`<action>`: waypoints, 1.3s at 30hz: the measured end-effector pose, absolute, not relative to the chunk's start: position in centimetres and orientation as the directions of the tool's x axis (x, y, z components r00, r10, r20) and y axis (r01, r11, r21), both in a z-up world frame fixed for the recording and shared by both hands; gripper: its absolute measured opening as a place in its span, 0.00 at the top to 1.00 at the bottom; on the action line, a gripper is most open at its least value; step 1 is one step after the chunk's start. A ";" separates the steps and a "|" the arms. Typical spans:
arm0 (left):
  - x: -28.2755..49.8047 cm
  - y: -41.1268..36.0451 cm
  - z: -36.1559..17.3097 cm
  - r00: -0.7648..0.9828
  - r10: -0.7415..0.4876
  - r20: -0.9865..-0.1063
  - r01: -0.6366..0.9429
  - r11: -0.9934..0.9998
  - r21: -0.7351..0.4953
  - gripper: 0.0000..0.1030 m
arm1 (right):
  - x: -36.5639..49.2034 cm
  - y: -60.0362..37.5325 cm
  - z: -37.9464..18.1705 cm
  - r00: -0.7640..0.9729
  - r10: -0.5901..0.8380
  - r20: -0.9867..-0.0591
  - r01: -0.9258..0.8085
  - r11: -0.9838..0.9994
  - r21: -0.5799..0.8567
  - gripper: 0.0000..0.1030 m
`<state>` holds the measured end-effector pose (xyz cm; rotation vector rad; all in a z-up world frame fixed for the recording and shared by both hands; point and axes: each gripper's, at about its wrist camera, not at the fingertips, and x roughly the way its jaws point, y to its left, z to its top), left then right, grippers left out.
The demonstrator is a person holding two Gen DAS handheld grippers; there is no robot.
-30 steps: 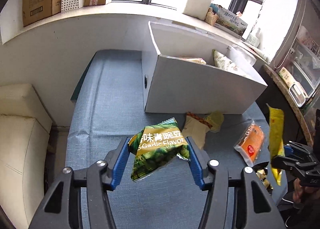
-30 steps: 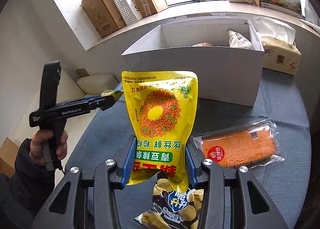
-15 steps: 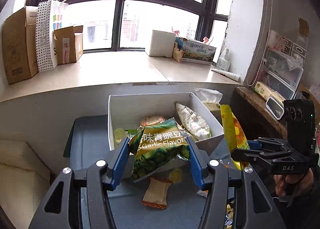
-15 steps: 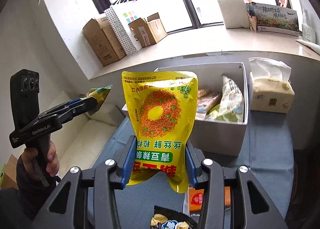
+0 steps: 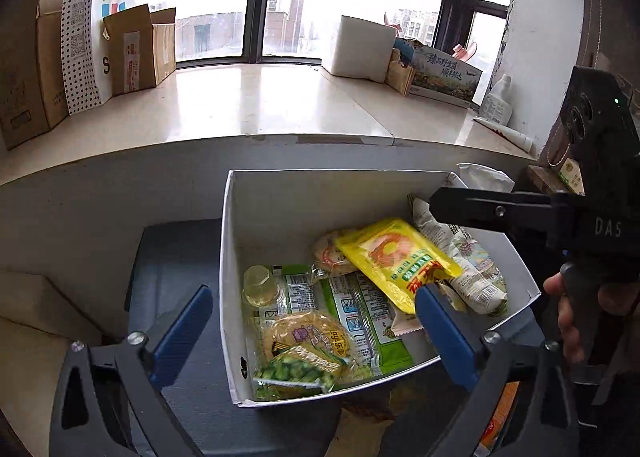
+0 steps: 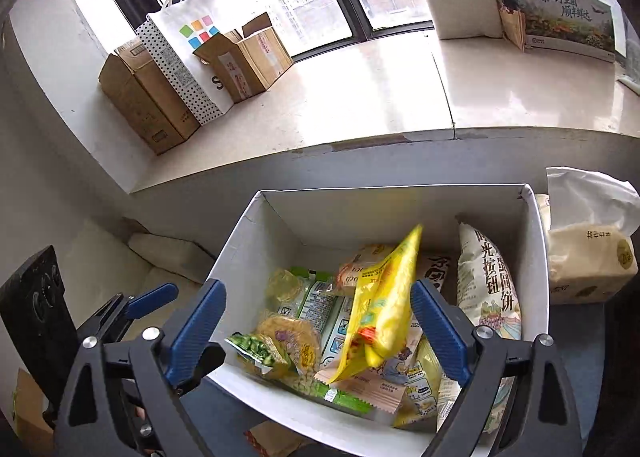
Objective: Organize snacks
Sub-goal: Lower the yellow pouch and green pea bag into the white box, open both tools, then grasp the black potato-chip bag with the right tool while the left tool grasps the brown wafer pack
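Note:
A white cardboard box [image 5: 228, 241] [image 6: 248, 233] stands on the blue table and holds several snack packs. The green pea bag [image 5: 296, 371] [image 6: 252, 343] lies at its near left corner. The yellow snack bag [image 5: 394, 253] [image 6: 380, 313] is inside the box, tilted over other packs. My left gripper [image 5: 312, 333] is open and empty above the box's near side. My right gripper [image 6: 318, 331] is open and empty above the box; its black body also shows in the left wrist view [image 5: 520, 209].
A windowsill behind the box carries cardboard boxes [image 5: 136, 49], a dotted paper bag [image 6: 180, 61] and a white block [image 5: 360, 47]. A tissue pack [image 6: 588, 257] stands right of the box. More snacks lie on the table in front of the box [image 5: 496, 417].
Both grippers moved forward over the box and opened. The green pea bag and the yellow bag left the jaws and are now in the box.

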<state>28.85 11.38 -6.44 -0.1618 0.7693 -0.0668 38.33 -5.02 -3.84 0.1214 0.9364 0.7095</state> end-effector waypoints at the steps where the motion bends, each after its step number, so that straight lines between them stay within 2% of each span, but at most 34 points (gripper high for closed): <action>1: 28.5 11.5 -6.5 0.717 -0.135 -0.684 0.011 0.983 -0.182 0.00 | 38.4 -5.0 -3.9 0.387 0.608 -0.693 -0.508 0.768 0.391 0.06; 3: 28.0 11.5 -6.4 0.725 -0.118 -0.679 0.010 0.987 -0.162 0.00 | 38.2 -5.1 -4.2 0.369 0.622 -0.691 -0.512 0.756 0.407 0.05; 4: 27.8 11.5 -6.4 0.726 -0.110 -0.679 0.009 0.988 -0.151 0.00 | 38.1 -5.2 -4.3 0.366 0.621 -0.693 -0.512 0.756 0.407 0.00; 10: 26.8 11.0 -6.0 0.731 -0.107 -0.674 0.019 0.991 -0.136 0.00 | 36.6 -6.2 -3.5 0.379 0.631 -0.677 -0.525 0.749 0.405 0.00; 16: 23.4 9.9 -5.9 0.719 -0.163 -0.675 0.077 0.985 -0.155 0.00 | 32.6 -8.7 -1.5 0.407 0.663 -0.628 -0.569 0.722 0.394 0.00; 21: 19.5 8.6 -7.8 0.692 -0.161 -0.703 0.095 0.987 -0.133 0.00 | 27.3 -12.0 -1.5 0.421 0.695 -0.583 -0.601 0.695 0.395 0.00; 26: 16.0 7.6 -10.6 0.650 -0.151 -0.744 0.087 0.988 -0.124 0.00 | 21.9 -15.7 -4.1 0.427 0.698 -0.575 -0.597 0.695 0.400 0.00; 30: 13.8 7.8 -11.8 0.641 -0.152 -0.752 0.059 0.987 -0.150 0.00 | 18.2 -18.1 -7.5 0.422 0.634 -0.648 -0.525 0.754 0.396 0.00; 33: 12.6 8.6 -12.3 0.642 -0.164 -0.749 0.025 0.981 -0.193 0.00 | 15.5 -18.5 -10.2 0.395 0.552 -0.734 -0.512 0.796 0.323 0.00; 39: 11.0 9.1 -12.7 0.639 -0.175 -0.749 0.003 0.975 -0.224 0.00 | 12.1 -17.6 -14.2 0.307 0.516 -0.800 -0.501 0.802 0.325 0.00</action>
